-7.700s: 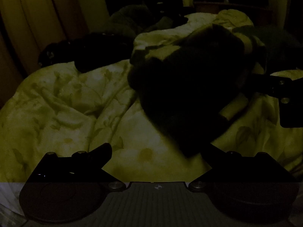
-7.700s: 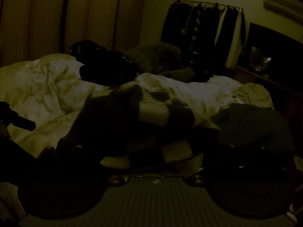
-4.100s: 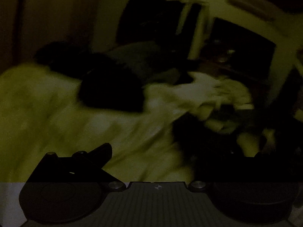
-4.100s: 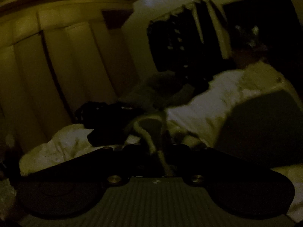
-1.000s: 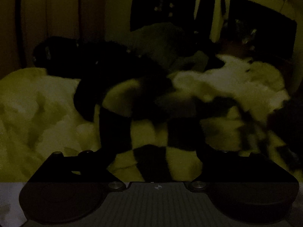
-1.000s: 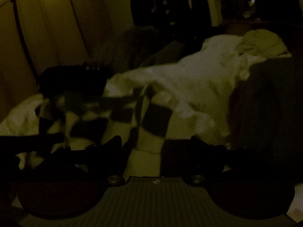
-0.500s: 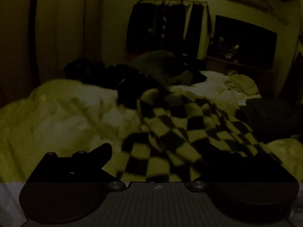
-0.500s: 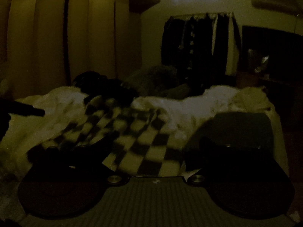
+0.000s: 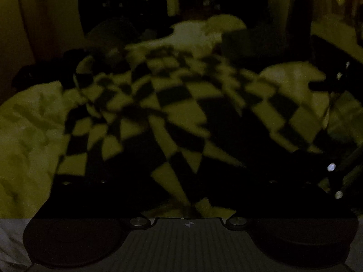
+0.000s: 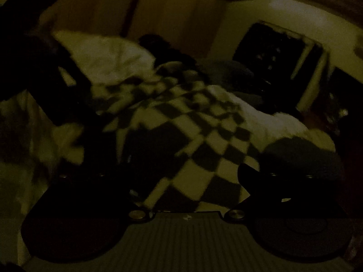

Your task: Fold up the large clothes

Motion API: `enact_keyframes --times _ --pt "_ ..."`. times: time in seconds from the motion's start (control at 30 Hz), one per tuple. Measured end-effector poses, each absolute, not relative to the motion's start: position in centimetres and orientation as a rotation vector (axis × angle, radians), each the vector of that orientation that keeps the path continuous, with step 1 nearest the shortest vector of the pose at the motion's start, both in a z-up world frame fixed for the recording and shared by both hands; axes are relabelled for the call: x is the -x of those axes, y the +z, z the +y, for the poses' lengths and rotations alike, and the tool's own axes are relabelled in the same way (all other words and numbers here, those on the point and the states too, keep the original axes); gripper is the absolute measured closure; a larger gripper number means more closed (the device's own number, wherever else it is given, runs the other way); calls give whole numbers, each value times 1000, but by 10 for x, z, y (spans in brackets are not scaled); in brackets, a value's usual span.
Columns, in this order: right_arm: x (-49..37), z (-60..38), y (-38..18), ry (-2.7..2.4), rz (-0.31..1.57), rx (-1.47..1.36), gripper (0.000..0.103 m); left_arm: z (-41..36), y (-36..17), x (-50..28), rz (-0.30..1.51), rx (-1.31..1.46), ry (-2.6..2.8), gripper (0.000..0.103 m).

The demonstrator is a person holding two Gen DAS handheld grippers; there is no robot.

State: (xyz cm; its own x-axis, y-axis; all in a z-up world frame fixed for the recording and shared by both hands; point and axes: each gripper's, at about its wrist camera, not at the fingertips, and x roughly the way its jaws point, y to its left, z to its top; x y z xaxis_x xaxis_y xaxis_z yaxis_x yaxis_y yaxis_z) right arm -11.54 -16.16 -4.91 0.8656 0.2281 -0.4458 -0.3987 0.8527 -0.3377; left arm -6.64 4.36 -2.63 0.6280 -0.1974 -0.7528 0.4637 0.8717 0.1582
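Observation:
The room is very dark. A large checkered cloth (image 9: 181, 104), light and dark squares, is spread over the bed and runs right up to both cameras. It also shows in the right wrist view (image 10: 188, 131). My left gripper (image 9: 188, 195) has the cloth bunched between its dark fingers and appears shut on it. My right gripper (image 10: 186, 188) has cloth lying across the gap between its fingers; its right finger (image 10: 251, 176) stands out dark against the fabric. The darkness hides whether the right jaws pinch the cloth.
A pale rumpled duvet (image 9: 29, 122) covers the bed. Dark clothes (image 10: 168, 49) lie heaped at the far side. Another dark garment (image 10: 301, 151) lies at the right. Hanging clothes (image 10: 272, 49) and a padded headboard (image 10: 102, 6) stand behind.
The checkered cloth has been drawn out and spread wider over the bed, closer to both cameras. Both grippers have tilted and swung; the views are motion-blurred.

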Motion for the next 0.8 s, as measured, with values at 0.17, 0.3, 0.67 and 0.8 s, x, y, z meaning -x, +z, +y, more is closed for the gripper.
enact_keyframes --times 0.17,0.3,0.67,0.8 --pt "105 -160 -66 324 496 452 16 54 -49 52 908 -236 -388 0" --pt "87 -168 -84 307 638 372 59 58 -51 51 886 -215 -385 0" --pt "90 -213 -56 294 550 31 94 117 15 33 635 24 -224 33" --pt "75 -241 -27 278 503 -89 94 168 44 11 507 198 -70 33"
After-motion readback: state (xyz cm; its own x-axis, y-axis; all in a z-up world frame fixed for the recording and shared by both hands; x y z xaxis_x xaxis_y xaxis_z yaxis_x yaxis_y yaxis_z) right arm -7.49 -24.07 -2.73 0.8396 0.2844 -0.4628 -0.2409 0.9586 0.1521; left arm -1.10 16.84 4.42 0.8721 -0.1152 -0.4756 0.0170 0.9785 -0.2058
